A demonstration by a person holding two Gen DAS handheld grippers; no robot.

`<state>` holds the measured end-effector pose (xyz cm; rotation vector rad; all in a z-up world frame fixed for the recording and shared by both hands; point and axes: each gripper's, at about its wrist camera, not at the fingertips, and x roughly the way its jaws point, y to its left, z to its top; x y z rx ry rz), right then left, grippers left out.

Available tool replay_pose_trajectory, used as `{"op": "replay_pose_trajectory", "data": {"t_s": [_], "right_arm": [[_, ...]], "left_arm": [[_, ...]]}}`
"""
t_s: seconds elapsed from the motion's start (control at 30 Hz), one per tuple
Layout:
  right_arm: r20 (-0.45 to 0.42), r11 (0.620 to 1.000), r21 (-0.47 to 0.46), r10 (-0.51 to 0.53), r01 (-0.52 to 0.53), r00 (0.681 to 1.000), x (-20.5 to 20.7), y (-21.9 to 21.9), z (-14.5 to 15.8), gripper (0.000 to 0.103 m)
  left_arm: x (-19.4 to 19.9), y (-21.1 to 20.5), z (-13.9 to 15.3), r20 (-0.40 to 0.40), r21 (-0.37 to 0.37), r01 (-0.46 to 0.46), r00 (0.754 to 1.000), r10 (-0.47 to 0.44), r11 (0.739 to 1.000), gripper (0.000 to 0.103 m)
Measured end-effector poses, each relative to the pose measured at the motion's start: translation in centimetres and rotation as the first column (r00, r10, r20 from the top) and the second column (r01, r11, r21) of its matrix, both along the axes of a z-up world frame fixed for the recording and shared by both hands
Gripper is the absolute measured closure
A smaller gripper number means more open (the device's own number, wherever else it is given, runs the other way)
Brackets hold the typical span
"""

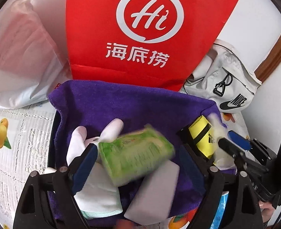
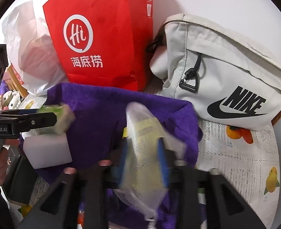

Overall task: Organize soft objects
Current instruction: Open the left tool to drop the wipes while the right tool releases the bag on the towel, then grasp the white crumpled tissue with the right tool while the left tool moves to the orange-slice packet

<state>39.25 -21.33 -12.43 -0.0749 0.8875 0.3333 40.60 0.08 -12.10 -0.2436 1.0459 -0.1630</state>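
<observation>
My left gripper (image 1: 138, 156) is shut on a green tissue pack (image 1: 135, 155), held over a bin lined with a purple towel (image 1: 132, 105). A white glove (image 1: 94, 171) and a white sponge block (image 1: 153, 192) lie in the bin under it. My right gripper (image 2: 143, 160) is shut on a white mesh pouch (image 2: 146, 148) with something yellow inside, blurred, over the towel (image 2: 106, 114). In the left wrist view that gripper (image 1: 224, 143) holds the pouch beside a yellow Adidas item (image 1: 203, 137). In the right wrist view the tissue pack (image 2: 61, 120) sits above the sponge block (image 2: 47, 150).
A red Haidilao paper bag (image 1: 138, 32) stands behind the bin, a white plastic bag (image 1: 20, 57) to its left, a white Nike bag (image 2: 226, 80) to its right. The tablecloth (image 2: 245, 162) has fruit prints. A wall is behind.
</observation>
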Motion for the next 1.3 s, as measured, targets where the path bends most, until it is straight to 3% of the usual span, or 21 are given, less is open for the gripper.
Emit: {"op": "replay_pose_trajectory", "data": {"t_s": [0.13, 0.5, 0.8, 1.3], "right_arm": [[0.015, 1.0, 0.012, 0.011, -0.011, 1.0, -0.7, 0.0, 0.8, 0.049], [0.044, 1.0, 0.021, 0.009, -0.01, 0.999, -5.1, -0.2, 2.8, 0.048], [0.041, 0.999, 0.037, 0.016, -0.018, 0.999, -10.5, -0.4, 3.6, 0.042], [0.006, 0.996, 0.084, 0.005, -0.006, 1.0, -20.2, -0.4, 3.7, 0.038]], "left_arm": [[-0.4, 0.4, 0.5, 0.008, 0.007, -0.022, 1.0, 0.022, 1.0, 0.012], [-3.7, 1.5, 3.3, 0.047, 0.031, -0.035, 0.998, 0.034, 0.999, 0.012], [-8.9, 2.9, 4.1, 0.065, -0.002, -0.046, 0.997, 0.046, 0.999, 0.014], [-18.7, 4.1, 4.1, 0.123, 0.033, -0.067, 0.99, 0.062, 0.997, 0.014]]}}
